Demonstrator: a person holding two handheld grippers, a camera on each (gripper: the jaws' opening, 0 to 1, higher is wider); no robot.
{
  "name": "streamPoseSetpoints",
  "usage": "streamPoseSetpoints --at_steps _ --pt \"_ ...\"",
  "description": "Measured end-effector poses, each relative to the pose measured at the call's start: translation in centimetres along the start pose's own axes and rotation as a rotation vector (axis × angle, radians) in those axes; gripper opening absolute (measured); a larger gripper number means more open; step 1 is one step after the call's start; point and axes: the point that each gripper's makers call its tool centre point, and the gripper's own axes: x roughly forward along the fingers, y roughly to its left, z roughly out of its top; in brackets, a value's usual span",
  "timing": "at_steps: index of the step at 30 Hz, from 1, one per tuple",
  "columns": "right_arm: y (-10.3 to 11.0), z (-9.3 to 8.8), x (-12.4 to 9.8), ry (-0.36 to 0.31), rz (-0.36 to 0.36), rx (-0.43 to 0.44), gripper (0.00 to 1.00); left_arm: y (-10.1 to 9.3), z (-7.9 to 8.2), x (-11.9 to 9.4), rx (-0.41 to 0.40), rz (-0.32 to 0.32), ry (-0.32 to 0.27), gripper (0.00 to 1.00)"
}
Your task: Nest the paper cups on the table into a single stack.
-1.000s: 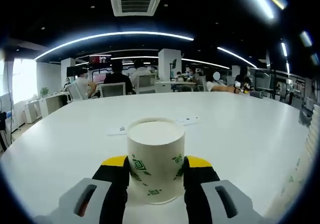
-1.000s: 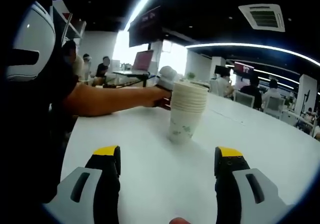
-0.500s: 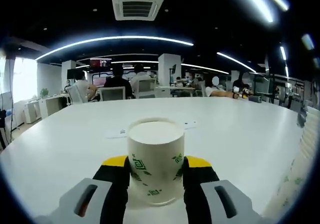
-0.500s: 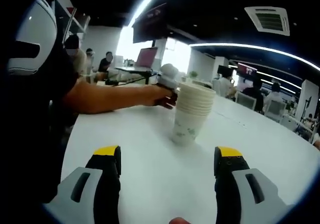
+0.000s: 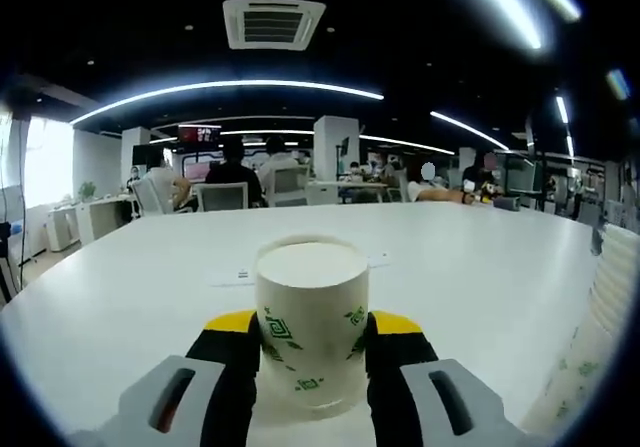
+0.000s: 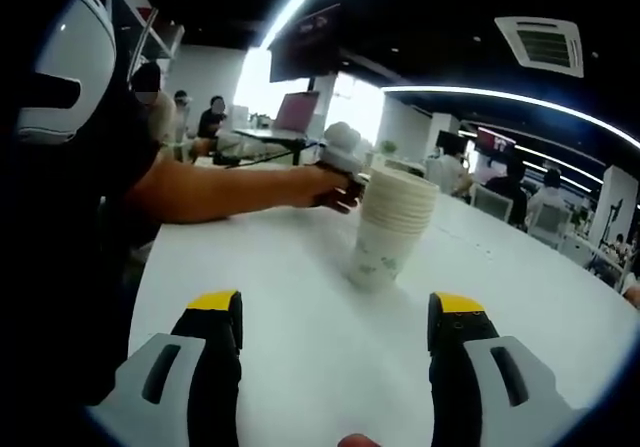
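Office with white table (image 5: 480, 277) | left gripper (image 5: 312, 339) jaws closed around one paper cup (image 5: 311, 317), upright between them | right gripper (image 6: 335, 319) jaws wide apart, holding nothing | cup stack (image 6: 392, 229) ahead of its jaws, on table

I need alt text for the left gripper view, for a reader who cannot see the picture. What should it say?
The left tongs are shut on a white paper cup with green marks, held upright above a large white table. A stack of cups stands at the right edge, and people sit at desks in the office behind.
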Motion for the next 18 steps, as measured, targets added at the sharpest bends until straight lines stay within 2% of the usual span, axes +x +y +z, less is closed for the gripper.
streamPoseSetpoints --at_steps 12,17,18 --pt "0.5 0.2 -0.2 0.001 0.003 -0.013 0.79 -0.8 1.1 -0.9 0.017 -0.005 -0.025 0.44" --pt "0.5 0.4 -0.5 -0.004 -0.002 -0.015 0.79 -1.6 3.6 -2.3 -0.034 -0.006 -0.095 0.44" --pt "0.5 0.4 -0.6 -0.004 -0.003 -0.017 0.79 -1.4 4.0 -1.7 -0.041 -0.006 -0.106 0.44"
